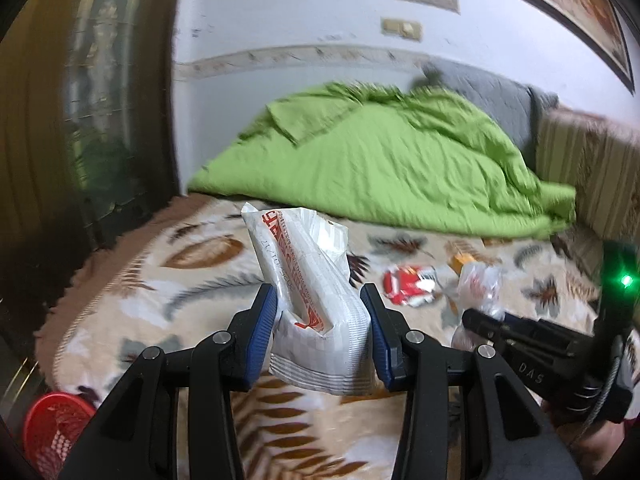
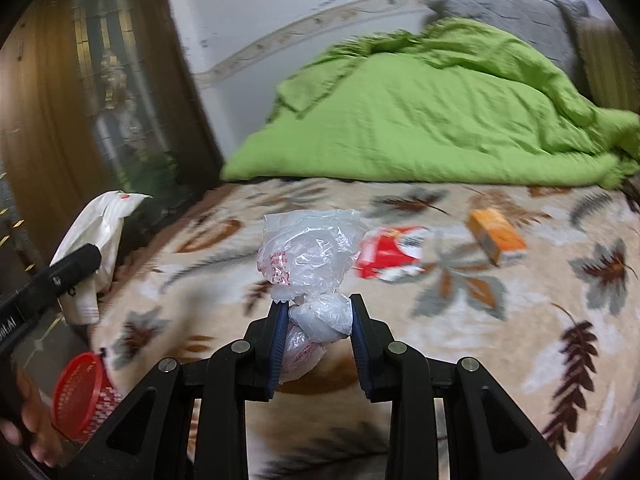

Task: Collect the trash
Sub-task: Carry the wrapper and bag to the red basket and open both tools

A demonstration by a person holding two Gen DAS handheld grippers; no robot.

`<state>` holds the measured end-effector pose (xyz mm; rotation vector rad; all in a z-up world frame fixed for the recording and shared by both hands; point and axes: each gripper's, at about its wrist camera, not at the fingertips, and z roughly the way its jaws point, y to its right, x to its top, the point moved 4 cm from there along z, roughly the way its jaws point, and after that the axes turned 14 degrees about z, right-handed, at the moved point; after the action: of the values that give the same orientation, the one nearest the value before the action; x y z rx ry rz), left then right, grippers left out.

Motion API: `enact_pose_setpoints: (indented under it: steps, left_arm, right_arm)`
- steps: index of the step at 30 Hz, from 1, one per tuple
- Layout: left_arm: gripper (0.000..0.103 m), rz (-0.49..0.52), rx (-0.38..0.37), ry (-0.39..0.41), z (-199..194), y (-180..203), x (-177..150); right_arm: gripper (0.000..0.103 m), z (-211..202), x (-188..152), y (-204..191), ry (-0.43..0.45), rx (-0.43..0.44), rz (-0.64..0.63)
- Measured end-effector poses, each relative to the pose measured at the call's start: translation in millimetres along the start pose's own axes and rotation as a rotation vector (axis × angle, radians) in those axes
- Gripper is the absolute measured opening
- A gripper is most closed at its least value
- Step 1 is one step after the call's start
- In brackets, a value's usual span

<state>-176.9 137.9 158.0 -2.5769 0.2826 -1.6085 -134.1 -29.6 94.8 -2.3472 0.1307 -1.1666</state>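
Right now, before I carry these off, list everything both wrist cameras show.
White paper bag with red print: 1, white, in left gripper.
Crumpled clear plastic bag: 1, clear, in right gripper.
Red-and-white wrapper: 1, on leaf-patterned blanket.
Small orange box: 1, on blanket, right of wrapper.
Leaf-patterned blanket: 1, beige, covers bed.
Green quilt: 1, heaped at far side.
Red mesh basket: 1, floor, left of bed.
Left gripper: 1, black, blue pads.
Right gripper: 1, same.
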Motion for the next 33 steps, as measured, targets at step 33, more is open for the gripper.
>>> enact_pose_setpoints:
  steps: [33]
  left_arm:
    - [0.043, -0.405, 0.413, -0.344, -115.4, -230.9, -200.2]
  right_arm:
    - [0.033, 58.8, -154.9, -272.8, -0.507, 0.456, -0.362]
